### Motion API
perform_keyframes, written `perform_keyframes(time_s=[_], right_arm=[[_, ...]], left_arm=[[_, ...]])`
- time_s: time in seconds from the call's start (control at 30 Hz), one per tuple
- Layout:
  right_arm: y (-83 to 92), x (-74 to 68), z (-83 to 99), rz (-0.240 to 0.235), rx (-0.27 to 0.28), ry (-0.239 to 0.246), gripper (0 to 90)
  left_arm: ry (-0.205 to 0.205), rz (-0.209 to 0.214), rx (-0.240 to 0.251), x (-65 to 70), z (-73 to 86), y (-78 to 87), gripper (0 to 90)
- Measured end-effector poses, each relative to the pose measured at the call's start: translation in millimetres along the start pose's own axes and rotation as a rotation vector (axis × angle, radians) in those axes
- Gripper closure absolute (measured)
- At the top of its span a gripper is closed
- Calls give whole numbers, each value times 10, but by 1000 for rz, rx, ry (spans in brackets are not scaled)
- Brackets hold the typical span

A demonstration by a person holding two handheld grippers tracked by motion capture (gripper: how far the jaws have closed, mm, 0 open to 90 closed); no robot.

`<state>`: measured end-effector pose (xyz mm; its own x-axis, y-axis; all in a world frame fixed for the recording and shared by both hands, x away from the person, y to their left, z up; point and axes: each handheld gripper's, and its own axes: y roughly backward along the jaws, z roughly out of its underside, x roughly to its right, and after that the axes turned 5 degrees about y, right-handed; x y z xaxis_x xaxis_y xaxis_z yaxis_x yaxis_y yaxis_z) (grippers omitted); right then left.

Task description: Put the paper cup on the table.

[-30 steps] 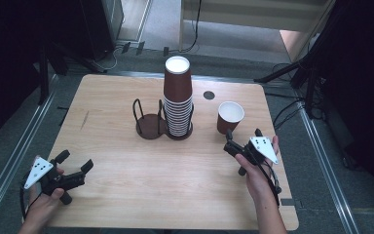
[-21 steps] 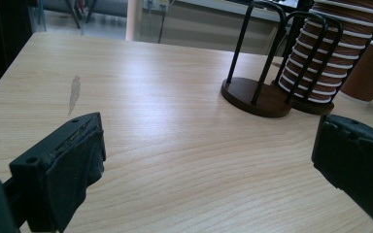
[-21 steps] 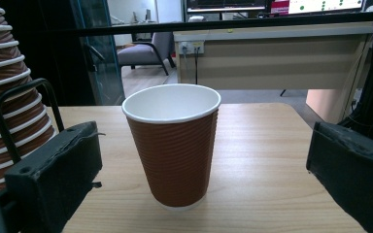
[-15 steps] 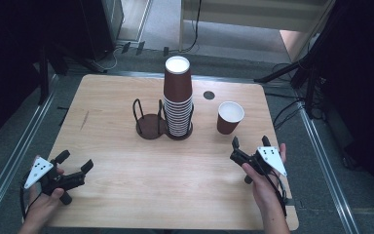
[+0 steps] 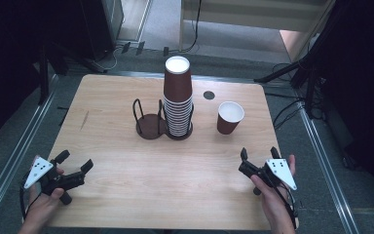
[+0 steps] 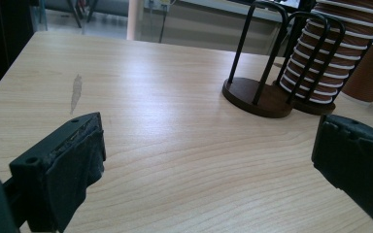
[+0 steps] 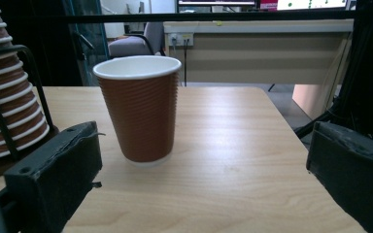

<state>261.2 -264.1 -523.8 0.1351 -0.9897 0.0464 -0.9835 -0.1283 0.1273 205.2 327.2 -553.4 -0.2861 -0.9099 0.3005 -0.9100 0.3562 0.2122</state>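
Observation:
A single brown paper cup (image 5: pixel 230 117) (image 7: pixel 140 107) stands upright, mouth up, right of the middle of the wooden table (image 5: pixel 126 146). A tall stack of upside-down brown cups (image 5: pixel 178 100) (image 6: pixel 332 53) fills the right ring of a black two-ring wire holder (image 5: pixel 151 122) (image 6: pixel 262 73); its left ring is empty. My right gripper (image 5: pixel 259 155) (image 7: pixel 199 160) is open near the front right edge, apart from the single cup, holding nothing. My left gripper (image 5: pixel 74 161) (image 6: pixel 209 155) rests open at the front left corner, also holding nothing.
A small dark round hole (image 5: pixel 209 95) sits in the tabletop behind the single cup. A grey scuff mark (image 5: pixel 84 120) (image 6: pixel 76 92) lies on the left side. Metal rails (image 5: pixel 14 156) run along both table sides, with cables and stands on the floor beyond.
My right gripper has pulled back from beside the single cup toward the front right edge, leaving the cup standing. The left gripper has not moved.

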Motion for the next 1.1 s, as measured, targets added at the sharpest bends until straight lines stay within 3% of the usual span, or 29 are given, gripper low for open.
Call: perform_keyframes(time_s=[0.5,0.7,1.1], right_arm=[[272,294,130,60,-15,-15,0],[397,409,203,83,-29,0,0],[605,511,299,114,-33,13,0]], left_arm=[[1,-7,4,-11,-2,4,0],[2,-8,2,-12,-3,4,0],[-5,-7,1,-4,-1,6,0]])
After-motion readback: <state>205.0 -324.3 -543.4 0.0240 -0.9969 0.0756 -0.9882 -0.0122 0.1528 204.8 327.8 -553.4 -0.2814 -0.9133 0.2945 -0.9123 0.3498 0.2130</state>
